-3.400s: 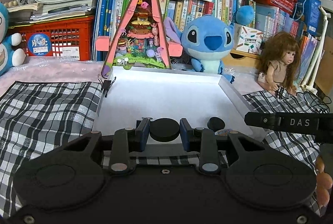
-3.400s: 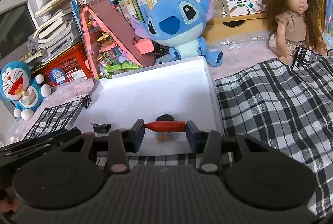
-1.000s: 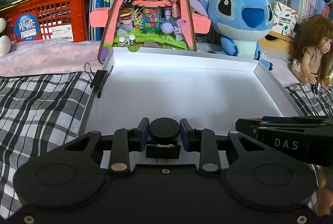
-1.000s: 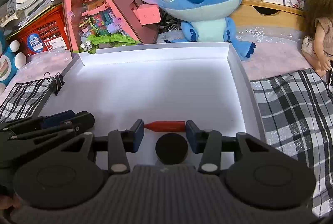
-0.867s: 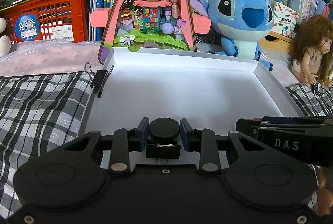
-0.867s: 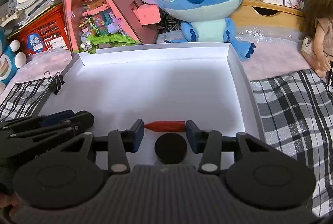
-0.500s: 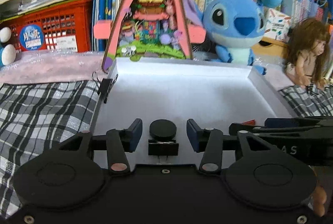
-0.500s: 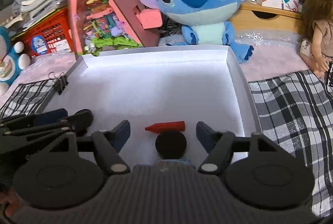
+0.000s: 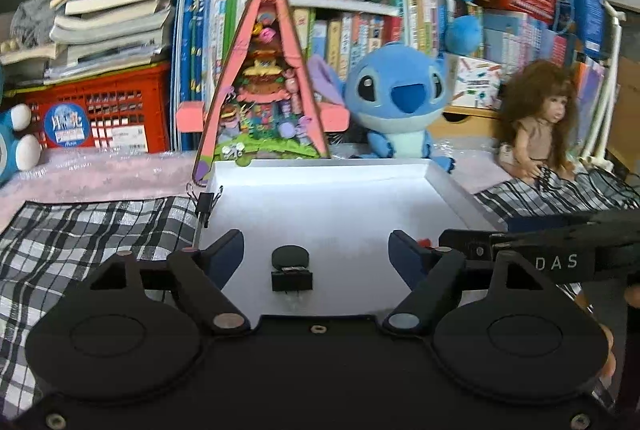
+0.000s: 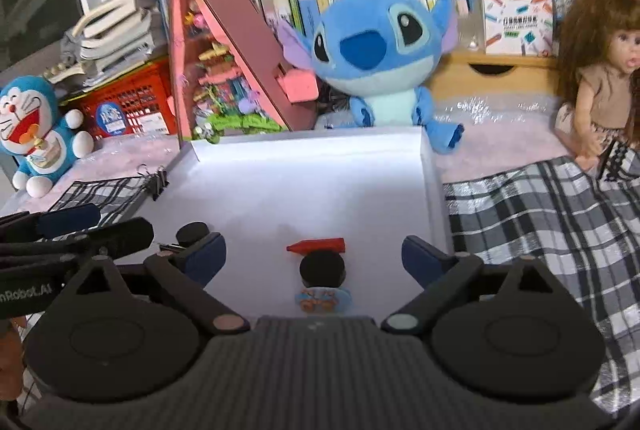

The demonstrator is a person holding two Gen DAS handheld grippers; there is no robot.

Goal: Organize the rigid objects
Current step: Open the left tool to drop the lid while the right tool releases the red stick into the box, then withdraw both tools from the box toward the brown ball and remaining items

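White cardboard tray [image 9: 452, 190] is the landmark, low walls on all sides, sitting on a black-and-white plaid cloth [image 9: 92, 230]. White letters "DAS" read on the right claw's [image 10: 312, 254] black arm as it crosses the left wrist view; "nRobot.AI" shows on the left claw's [image 9: 316, 246] arm at the left edge of the right wrist view.

Left claw: jaws have just been opening and stand wide, pads off everything. Between them, near the tray's front wall, a black round disc [image 9: 290, 256] sits on a small black block [image 9: 291, 280], free.

Right claw: jaws have just been opening too, spread wide with nothing gripped. Between them on the tray floor lies a red crayon-like stick [image 10: 316, 245], just behind a second black disc [image 10: 323, 269], with a small blue-and-orange sticker-like piece [image 10: 323, 300] at the front; its print is too blurred to read.

A black binder clip [image 9: 205, 206] bites the tray's left wall. The middle and back of the tray floor are bare. Behind the back wall stand a pink triangular diorama [image 9: 262, 90] and a blue Stitch plush [image 9: 396, 98].
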